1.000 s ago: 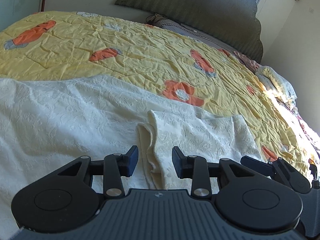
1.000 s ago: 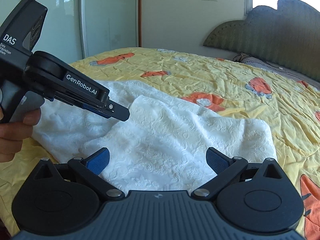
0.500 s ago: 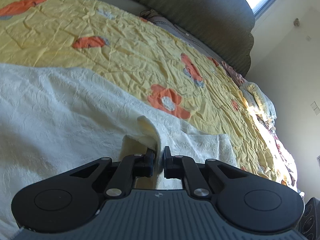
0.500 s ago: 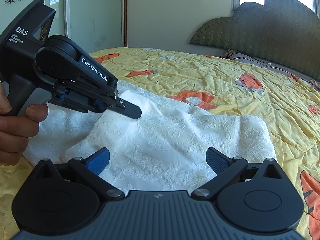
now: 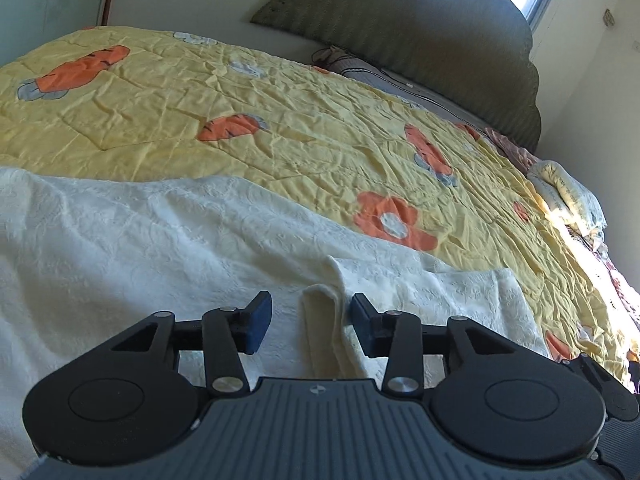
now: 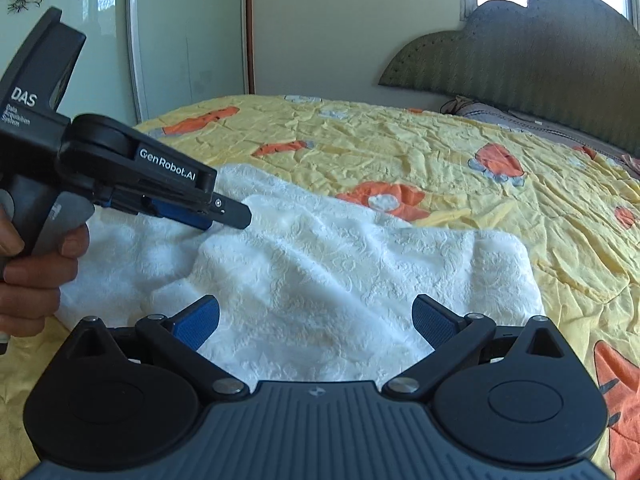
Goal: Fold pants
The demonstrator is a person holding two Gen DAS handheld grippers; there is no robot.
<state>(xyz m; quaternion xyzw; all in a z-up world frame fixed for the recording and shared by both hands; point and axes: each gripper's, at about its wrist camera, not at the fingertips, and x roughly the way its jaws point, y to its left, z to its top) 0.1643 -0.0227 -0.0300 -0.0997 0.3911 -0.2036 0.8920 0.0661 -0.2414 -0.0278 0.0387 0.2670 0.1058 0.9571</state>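
Letting go of a raised fold, the left gripper [image 5: 306, 322] is opening around the white pants [image 6: 340, 272] on the bed [image 6: 500, 128], the right gripper [image 6: 316, 324] gaping empty; next likely needs a firmer edge grip.

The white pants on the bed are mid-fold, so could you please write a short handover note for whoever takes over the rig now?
Left gripper: jaws opening, a raised fold of the pants between them but not pinched.
Right gripper: open over the pants' near part, holding nothing.
Pants: spread on the yellow quilt, one layer already lying over another, surface rumpled.
Left to do: probably regrip the edge, finish folding and smooth it.
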